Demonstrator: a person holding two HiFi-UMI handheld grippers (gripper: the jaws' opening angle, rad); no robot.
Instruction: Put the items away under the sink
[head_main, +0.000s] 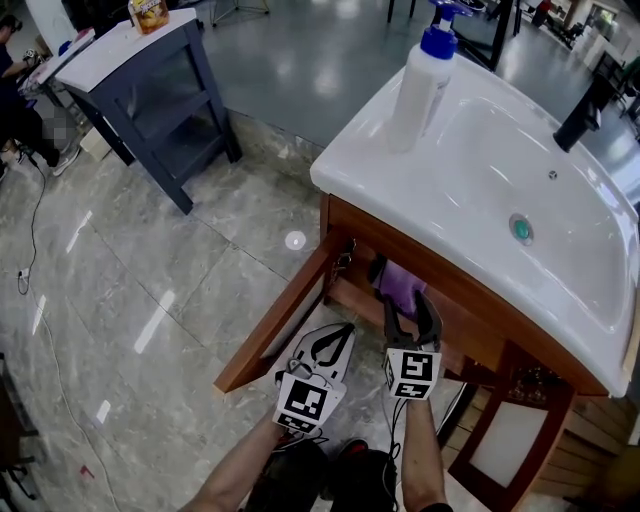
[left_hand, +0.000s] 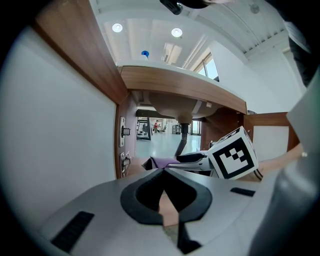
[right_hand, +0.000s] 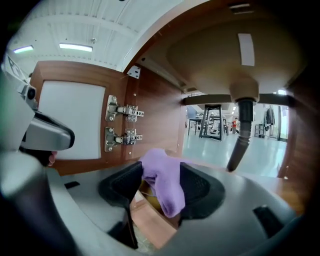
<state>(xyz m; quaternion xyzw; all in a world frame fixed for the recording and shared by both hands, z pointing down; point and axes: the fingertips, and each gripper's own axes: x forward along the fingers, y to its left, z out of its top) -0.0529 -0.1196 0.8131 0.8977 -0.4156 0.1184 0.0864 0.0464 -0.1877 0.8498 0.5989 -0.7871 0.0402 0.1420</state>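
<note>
A purple cloth (head_main: 401, 284) is pinched in my right gripper (head_main: 409, 308), which is shut on it at the mouth of the open cabinet under the white sink (head_main: 470, 170). In the right gripper view the cloth (right_hand: 163, 179) drapes between and over the jaws of the right gripper (right_hand: 160, 172), with the cabinet floor below. My left gripper (head_main: 337, 340) hangs just left of it, outside the cabinet, shut with nothing in it. In the left gripper view the left gripper (left_hand: 163, 172) has its tips touching, and the cloth (left_hand: 162, 161) shows ahead.
A white pump bottle (head_main: 420, 85) with a blue top stands on the sink's left rim. A black tap (head_main: 585, 108) is at the back. The left door (head_main: 280, 318) and right door (head_main: 510, 440) stand open. A drain pipe (right_hand: 240, 137) hangs inside. A dark side table (head_main: 150, 90) is far left.
</note>
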